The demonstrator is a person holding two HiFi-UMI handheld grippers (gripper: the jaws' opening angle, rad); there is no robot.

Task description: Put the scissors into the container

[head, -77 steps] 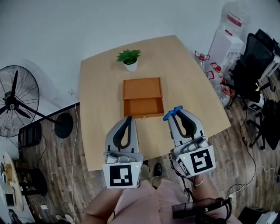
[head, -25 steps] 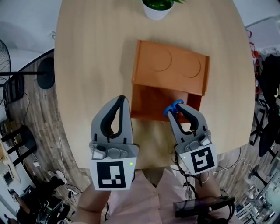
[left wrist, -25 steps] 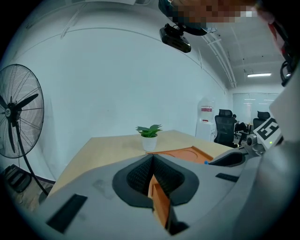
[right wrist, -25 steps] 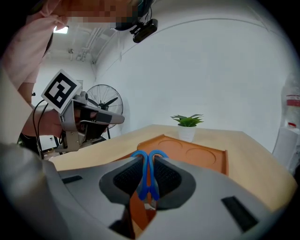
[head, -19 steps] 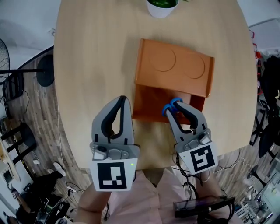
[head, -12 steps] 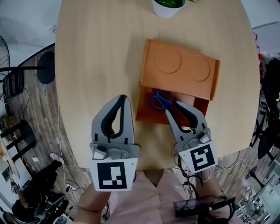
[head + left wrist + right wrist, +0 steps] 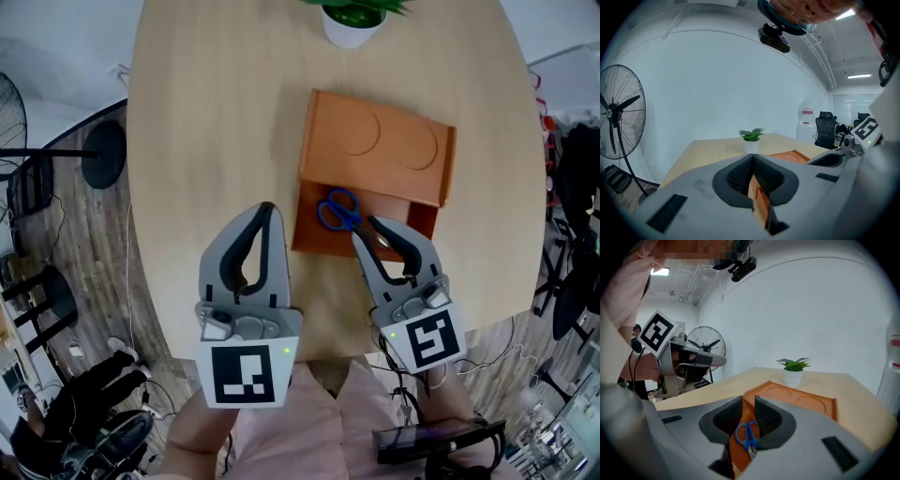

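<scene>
**In the middle of the head view: scissors lie inside container**

Blue-handled scissors point(image 7: 339, 210) lie flat in the open lower compartment of the orange container point(image 7: 375, 150) on the table point(image 7: 206, 122). The right gripper point(image 7: 367, 228) sits just below them, jaws slightly parted, gripping nothing. The left gripper point(image 7: 265, 208), lower left, has its jaw tips pressed together and is empty. A potted plant point(image 7: 354, 17) stands at the top edge.

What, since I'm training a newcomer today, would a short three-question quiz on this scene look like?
1. True or false: the scissors lie inside the container.
2. Whose jaws are shut? A) left gripper B) right gripper
3. Fill in: beyond the container stands a potted ____.
Key: 1 true; 2 A; 3 plant.
</scene>
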